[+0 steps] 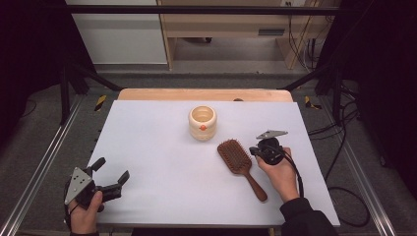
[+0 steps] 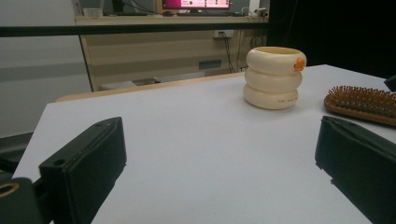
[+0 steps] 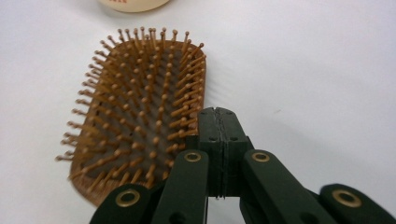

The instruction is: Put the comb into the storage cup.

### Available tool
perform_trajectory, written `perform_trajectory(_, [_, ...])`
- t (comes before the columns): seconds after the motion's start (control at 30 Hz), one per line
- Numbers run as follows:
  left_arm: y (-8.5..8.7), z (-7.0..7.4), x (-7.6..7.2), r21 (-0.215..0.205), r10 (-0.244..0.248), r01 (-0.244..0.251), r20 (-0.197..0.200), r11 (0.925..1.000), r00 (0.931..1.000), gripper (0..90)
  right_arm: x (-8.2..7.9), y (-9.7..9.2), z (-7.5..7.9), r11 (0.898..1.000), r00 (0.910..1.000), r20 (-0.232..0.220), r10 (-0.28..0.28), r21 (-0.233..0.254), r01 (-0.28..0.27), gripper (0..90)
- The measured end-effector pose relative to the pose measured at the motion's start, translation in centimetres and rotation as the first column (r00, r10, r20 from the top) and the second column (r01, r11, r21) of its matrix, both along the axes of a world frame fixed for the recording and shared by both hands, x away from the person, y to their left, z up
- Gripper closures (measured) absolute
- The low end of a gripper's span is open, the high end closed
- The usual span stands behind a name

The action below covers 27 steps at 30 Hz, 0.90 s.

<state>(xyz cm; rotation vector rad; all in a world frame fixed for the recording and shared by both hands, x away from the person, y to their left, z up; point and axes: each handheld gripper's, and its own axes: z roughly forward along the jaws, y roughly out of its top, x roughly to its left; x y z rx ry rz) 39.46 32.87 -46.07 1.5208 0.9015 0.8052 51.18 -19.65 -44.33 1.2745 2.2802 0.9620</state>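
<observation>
**Right gripper closed and empty beside the hairbrush; nothing lifted yet**

The right gripper has its two black jaws pressed flat together with nothing between them, and its tip sits just beside the right edge of the hairbrush, over the bare table. In the right gripper view the shut tip is level with the lower rows of bristles, close to the paddle but not on it; whether it brushes the rim I cannot tell. The hairbrush lies bristles-up on the white table, paddle end toward the cream ringed cup and near it, handle pointing back toward the person.

The left gripper is well to the left of the hairbrush, near the table's front edge, jaws spread wide and empty; in its own view the cup and the brush's bristles lie far ahead of it.

As a judgement, the work is at its very start: the brush is ungripped and flat on the table, and the cup stands upright and holds nothing that I can see. A grasp would first need the right jaws opened. Everything is still left to do: taking hold of the brush, carrying it, and setting it wherever it belongs.
</observation>
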Motion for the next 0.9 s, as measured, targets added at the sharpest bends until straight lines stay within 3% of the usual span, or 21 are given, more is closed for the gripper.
perform_trajectory(0.1, [0.0,0.0,0.0,0.001,0.0,0.0,0.0,1.0,1.0,1.9,-0.9,-0.1,0.4,1.0,0.9999,0.01,0.006,0.007,-0.006,89.8])
perform_trajectory(0.2, [0.0,0.0,0.0,0.001,0.001,-0.001,0.0,1.0,1.0,1.9,-1.8,-0.3,0.6,0.998,0.9998,0.01,0.017,0.064,-0.017,89.3])
perform_trajectory(0.37, [0.0,0.0,-0.1,-0.001,0.003,-0.003,0.0,1.0,1.0,1.9,-3.4,-0.1,1.0,0.996,0.999,0.029,0.034,0.079,-0.037,85.2])
perform_trajectory(0.7, [0.0,0.0,-0.1,0.0,0.002,-0.002,0.0,1.0,1.0,1.8,-5.3,0.8,0.6,0.998,0.9976,0.054,0.044,0.048,-0.046,53.8])
perform_trajectory(0.83, [0.0,0.0,0.0,-0.002,0.002,-0.002,-0.001,1.0,1.0,1.8,-5.4,0.9,0.4,0.996,0.9989,0.016,0.044,0.078,-0.045,41.4])
perform_trajectory(0.9, [0.0,0.0,-0.1,-0.001,0.002,-0.002,-0.001,1.0,1.0,1.8,-5.4,0.8,0.4,0.996,0.9989,0.02,0.044,0.077,-0.045,37.5])
